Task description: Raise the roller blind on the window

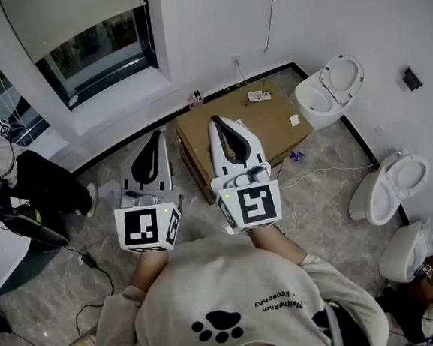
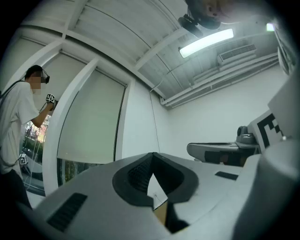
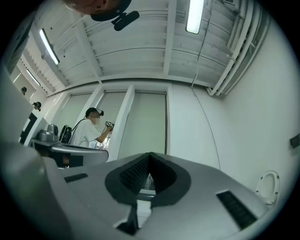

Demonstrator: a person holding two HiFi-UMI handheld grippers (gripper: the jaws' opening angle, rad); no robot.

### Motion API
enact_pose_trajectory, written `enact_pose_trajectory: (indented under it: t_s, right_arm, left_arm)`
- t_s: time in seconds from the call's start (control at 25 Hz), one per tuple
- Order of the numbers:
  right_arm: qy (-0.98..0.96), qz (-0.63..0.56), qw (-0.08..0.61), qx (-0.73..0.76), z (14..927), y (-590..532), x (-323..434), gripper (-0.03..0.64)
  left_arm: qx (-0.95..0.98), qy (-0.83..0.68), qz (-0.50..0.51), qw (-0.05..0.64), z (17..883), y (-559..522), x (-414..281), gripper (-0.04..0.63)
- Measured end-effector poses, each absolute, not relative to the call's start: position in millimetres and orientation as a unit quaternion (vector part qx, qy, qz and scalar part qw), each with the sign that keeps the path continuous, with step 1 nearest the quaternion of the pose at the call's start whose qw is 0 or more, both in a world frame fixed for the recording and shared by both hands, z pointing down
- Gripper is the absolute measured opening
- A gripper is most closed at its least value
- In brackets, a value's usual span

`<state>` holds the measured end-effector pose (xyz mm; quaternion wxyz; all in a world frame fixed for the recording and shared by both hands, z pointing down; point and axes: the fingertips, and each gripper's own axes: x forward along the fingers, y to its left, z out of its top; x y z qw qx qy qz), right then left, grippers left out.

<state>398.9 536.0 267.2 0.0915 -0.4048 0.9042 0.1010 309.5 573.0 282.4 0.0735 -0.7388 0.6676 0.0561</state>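
Left gripper (image 1: 155, 135) and right gripper (image 1: 218, 120) side by side, fingers (image 2: 136, 176) clenched on nothing, blind (image 1: 67, 16) partly down over window (image 1: 100, 52) ahead

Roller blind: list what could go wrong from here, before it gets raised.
1. A cardboard box lies on the floor ahead by the wall, with a loose cable beside it: possible trip hazards on the way to the roller blind.
2. The left gripper and right gripper are both shut and empty, so they must open before gripping anything.
3. Another person stands close at the left; arms could collide.
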Motion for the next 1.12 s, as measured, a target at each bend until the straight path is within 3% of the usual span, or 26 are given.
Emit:
enact_pose_trajectory:
  t_s: [0.2,0.6,1.12]
  right_arm:
    - [0.911,0.075,0.064,-0.401,285,527,391,0.009]
    - [0.913,0.057,0.099,-0.392,292,482,359,0.009]
    - [0.893,0.070,0.104,-0.433,279,337,259,0.009]
  left_arm:
    - [-0.735,0.673,0.049,0.066,291,567,305,0.008]
    - [-0.746,0.662,0.049,0.059,303,517,276,0.008]
    - [-0.785,0.614,0.051,0.064,290,364,169,0.008]
